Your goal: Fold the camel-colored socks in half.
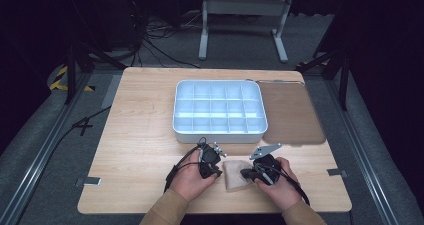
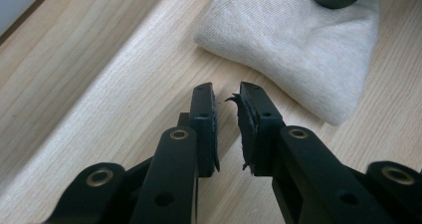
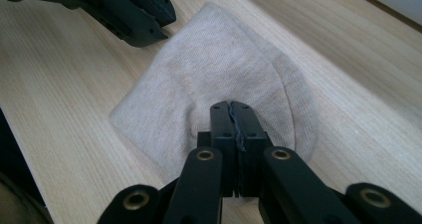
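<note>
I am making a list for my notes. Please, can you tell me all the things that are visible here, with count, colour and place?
sock: one, beige, flat on the table's near edge, between the two hand-held grippers
organizer tray: one, white with many compartments, table centre
mat: one, brown, touching the tray's right side
table: one, light wood
metal frame: one, grey, on the floor behind the table
left hand-held gripper: one, black, jaws slightly apart just short of the sock
right hand-held gripper: one, black, jaws closed over the sock
hands: two, holding the grippers
</note>
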Demonstrator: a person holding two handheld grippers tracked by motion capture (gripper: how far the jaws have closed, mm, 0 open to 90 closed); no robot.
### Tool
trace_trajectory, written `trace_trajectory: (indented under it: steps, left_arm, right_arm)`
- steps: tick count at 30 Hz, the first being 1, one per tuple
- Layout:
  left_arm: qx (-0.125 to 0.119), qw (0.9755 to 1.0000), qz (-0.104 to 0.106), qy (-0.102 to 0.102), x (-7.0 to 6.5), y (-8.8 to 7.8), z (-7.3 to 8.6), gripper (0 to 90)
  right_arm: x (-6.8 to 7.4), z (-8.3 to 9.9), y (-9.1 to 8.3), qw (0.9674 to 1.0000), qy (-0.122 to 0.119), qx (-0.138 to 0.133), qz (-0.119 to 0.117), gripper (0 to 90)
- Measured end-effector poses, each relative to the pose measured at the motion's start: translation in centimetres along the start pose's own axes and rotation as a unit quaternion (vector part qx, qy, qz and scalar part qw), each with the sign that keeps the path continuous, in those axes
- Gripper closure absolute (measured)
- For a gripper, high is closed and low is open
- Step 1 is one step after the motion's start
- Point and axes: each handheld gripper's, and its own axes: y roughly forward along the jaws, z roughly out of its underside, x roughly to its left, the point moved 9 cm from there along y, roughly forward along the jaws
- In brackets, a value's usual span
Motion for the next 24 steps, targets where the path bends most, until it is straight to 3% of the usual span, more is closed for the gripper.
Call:
trace_trajectory:
  steps: [14,24]
  left_arm:
    - [0.005,0.9996,0.025,0.012,-1.3,0.4,-0.3,79.0]
    - [-0.018,0.9988,0.043,0.014,-1.7,0.3,-0.8,80.2]
  right_arm:
    - [0.3,0.2,-0.1,1.0000,-0.004,-0.001,0.008,89.5]
    - [0.5,0.2,-0.1,0.9998,-0.014,-0.004,0.012,89.3]
